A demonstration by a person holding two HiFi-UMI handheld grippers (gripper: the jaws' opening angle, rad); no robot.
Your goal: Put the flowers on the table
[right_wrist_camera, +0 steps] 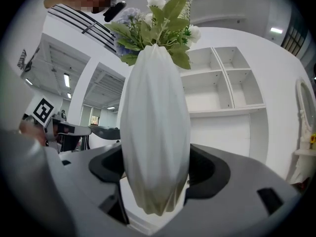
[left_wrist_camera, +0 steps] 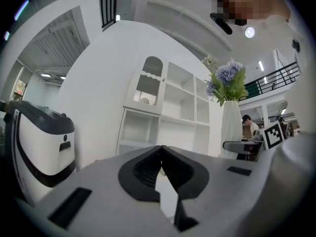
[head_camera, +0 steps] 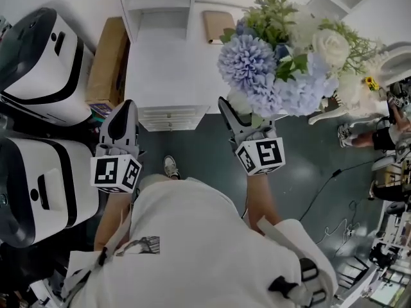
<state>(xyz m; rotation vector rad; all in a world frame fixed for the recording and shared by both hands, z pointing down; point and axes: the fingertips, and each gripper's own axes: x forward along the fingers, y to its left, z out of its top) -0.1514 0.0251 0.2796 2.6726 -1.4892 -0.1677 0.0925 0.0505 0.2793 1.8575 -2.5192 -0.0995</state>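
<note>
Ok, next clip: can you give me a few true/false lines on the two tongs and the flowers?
The right tongs are shut on the ribbed white vase of blue and white flowers. True.
The left tongs grip a second vase. False: they are shut, with nothing between them.
The flowers are red roses. False: they are pale blue and white blooms with green leaves.
White open shelving stands ahead of the left tongs. True.
</note>
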